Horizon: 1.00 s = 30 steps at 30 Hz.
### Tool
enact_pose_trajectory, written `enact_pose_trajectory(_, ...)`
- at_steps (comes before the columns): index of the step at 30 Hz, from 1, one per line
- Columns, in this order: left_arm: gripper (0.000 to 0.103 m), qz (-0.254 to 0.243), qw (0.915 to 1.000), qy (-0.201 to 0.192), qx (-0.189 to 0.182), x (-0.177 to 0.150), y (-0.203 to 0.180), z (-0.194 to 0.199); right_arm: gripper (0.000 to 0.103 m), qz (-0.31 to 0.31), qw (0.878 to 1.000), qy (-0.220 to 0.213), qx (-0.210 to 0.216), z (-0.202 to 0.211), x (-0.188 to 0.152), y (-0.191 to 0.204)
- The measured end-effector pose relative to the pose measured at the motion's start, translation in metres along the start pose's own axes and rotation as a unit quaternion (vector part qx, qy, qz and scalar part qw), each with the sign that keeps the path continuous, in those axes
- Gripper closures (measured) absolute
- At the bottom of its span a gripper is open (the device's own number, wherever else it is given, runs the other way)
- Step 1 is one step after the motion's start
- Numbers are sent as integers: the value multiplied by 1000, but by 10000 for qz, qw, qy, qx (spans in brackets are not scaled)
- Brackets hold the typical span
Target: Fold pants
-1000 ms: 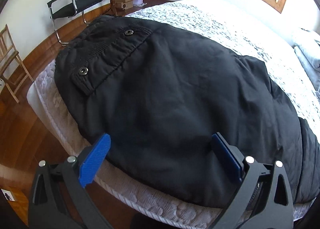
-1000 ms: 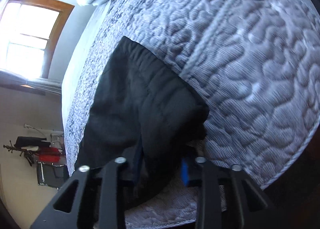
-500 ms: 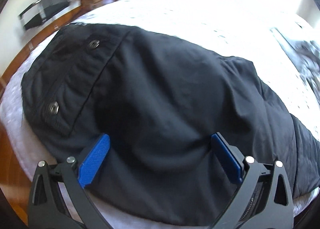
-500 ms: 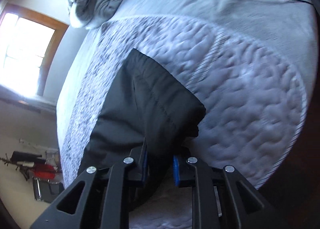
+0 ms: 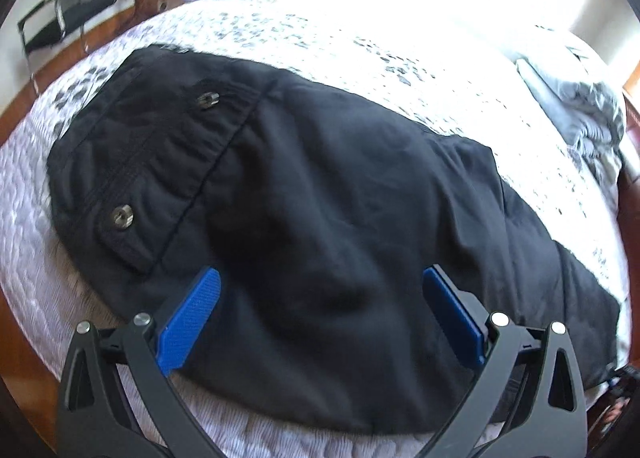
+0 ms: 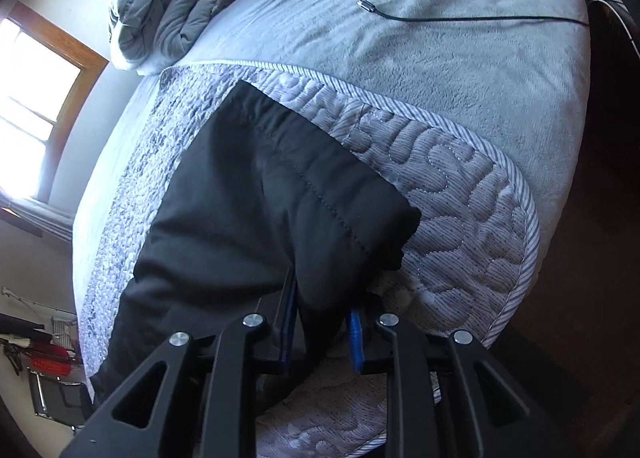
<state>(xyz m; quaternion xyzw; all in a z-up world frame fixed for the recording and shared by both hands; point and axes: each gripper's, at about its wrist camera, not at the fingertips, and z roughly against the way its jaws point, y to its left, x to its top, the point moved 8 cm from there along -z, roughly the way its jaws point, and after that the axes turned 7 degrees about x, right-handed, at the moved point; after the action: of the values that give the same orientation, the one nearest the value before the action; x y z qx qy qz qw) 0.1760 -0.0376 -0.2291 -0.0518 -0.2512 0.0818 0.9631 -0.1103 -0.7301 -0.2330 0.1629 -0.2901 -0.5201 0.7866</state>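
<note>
The left tongs (image 5: 320,314) gape wide just above the black pants (image 5: 320,198), gripping nothing, while the right tongs (image 6: 322,328) pinch the hem end of a pant leg (image 6: 280,194). The pants lie spread flat on a quilted bedspread (image 6: 460,186) near the bed's edge, waistband snaps (image 5: 122,215) facing up. Beyond, a grey blanket (image 6: 440,42) carries a black cable (image 6: 460,19), with a rumpled duvet (image 6: 172,14) farthest.

Home bedroom: quilted bed (image 6: 460,194), rumpled duvet (image 6: 168,14), window (image 6: 28,70).

Left wrist view low over waistband end, right wrist view close at hem, both sharing black pants (image 5: 320,218).
</note>
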Motion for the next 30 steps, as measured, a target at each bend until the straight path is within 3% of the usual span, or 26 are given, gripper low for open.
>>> enact_pose_trajectory(5,2,189,9998,-31,-6,-5,13,15,81,21,10000,-31,-77,0,1,2)
enact_pose_trajectory(11,2,33,9998,71,180,-18,25,12,82,177,9995,-198,-173,7,2,14)
enact_pose_trajectory(16,2,-72,9998,36,160,-26,31,17,82,818,9948,-552,-252,30,4,49)
enact_pose_trajectory(19,2,3,9999,65,80,-27,34,19,83,1567,9841,-749,-384,44,0,87)
enact_pose_trajectory(23,2,160,9999,57,-19,-34,46,28,84,2342,9679,-879,-245,57,-14,144)
enact_pose_trajectory(30,2,342,9993,77,-118,-39,60,36,84,3684,9263,-781,140,61,-77,245)
